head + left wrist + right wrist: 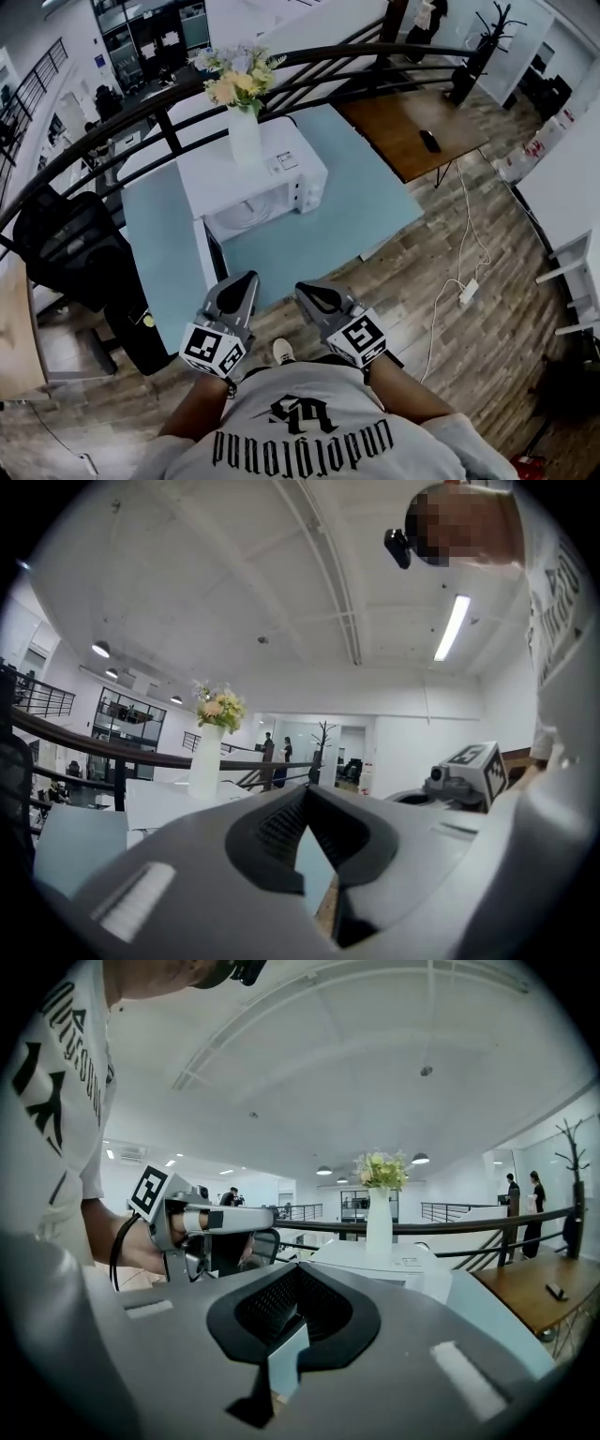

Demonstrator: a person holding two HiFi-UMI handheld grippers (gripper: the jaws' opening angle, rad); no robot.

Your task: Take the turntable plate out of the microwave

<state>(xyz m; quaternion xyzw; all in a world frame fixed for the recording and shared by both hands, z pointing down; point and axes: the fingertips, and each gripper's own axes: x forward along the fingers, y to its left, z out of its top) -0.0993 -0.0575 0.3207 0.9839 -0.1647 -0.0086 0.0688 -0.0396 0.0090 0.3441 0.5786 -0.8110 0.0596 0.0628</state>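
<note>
Both held low and side by side: left gripper and right gripper, jaws pressed together on each, nothing between them. Ahead, the white microwave stands open on the blue table, plate lying inside, vase on top

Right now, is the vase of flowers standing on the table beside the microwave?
No, the vase with its flowers stands on top of the white microwave, as the head view shows.
</note>
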